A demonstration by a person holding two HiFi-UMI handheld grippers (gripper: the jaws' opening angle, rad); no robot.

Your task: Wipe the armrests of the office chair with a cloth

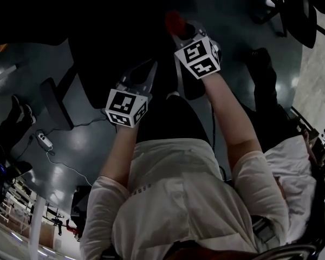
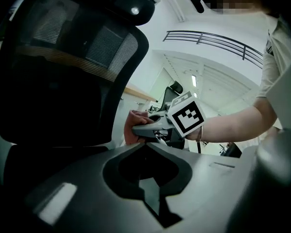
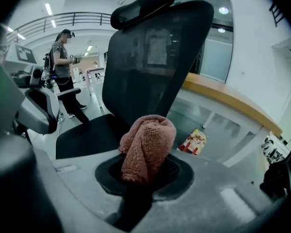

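**Cloth gripped but off the armrest: slip and poor-contact risks**

Closest to the lens, the right gripper (image 3: 144, 178) is clamping a pink cloth (image 3: 148, 147), which is bulging up from between its jaws as a rolled wad. The left gripper (image 2: 146, 145) is sitting with its jaws pressed together and nothing between them.

Location: the cloth is hanging in front of the office chair (image 2: 63, 81), over the seat (image 3: 87, 135) and short of the mesh backrest (image 3: 155, 57). The dark padded bar at the chair's left, which I am taking for an armrest (image 1: 57, 104), is lying well apart from the cloth. The head view is too dark to tell whether the cloth is touching anything on the other side.

Risks, in my judgement:
- Only the root of the wad is being pinched, so drag along the pad could be pulling it free.
- The rounded bundle is offering a small contact patch, and the wipe could be leaving strips untouched.
- Pressing low could be putting hard jaw tips on the armrest instead of fabric.
- With the left gripper not bracing the chair, a sideways push could be shifting it.

Condition: the cloth is looking thick, nubbly and dry. It is folded over itself, with no loose tail hanging.
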